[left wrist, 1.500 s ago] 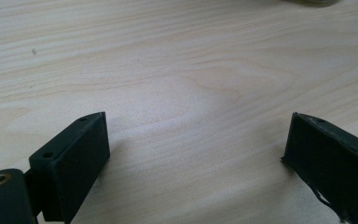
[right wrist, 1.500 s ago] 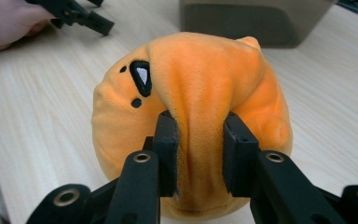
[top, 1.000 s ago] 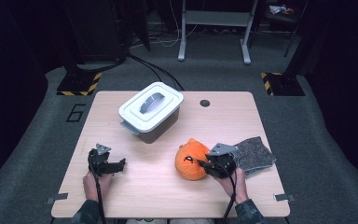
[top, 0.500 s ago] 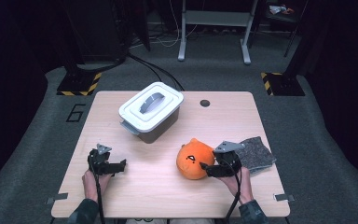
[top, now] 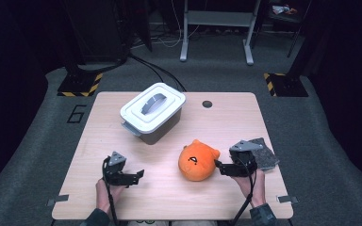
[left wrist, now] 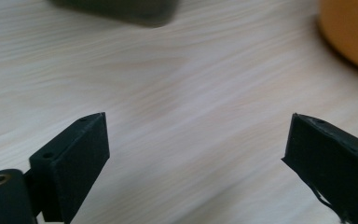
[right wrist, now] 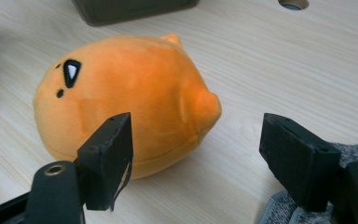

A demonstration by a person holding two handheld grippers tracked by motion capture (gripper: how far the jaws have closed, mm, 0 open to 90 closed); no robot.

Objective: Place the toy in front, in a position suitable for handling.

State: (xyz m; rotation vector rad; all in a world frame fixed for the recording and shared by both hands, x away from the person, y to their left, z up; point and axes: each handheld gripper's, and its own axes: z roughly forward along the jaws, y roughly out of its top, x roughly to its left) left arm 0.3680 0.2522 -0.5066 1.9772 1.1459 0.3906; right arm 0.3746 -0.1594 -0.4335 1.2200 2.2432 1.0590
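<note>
The right gripper (right wrist: 196, 158) has jaws that have just been opening and stand apart, nothing between them, the orange plush (right wrist: 121, 100) just beyond on the surface (top: 226, 122). The left gripper (left wrist: 196, 154), jaws wide and empty, is farther from it.

Orange plush toy (top: 199, 160): round, soft, blob-shaped body with two small stubby ears on top. Face is black stitching, a dark triangular eye with a white centre and small dots beside it. It rests loose on the light wooden counter (top: 226, 122), near the front edge, right of centre. In the high view the face points up and toward the front. In the right gripper view it lies on its side, flat seam along the bottom, ears toward the far side.
</note>
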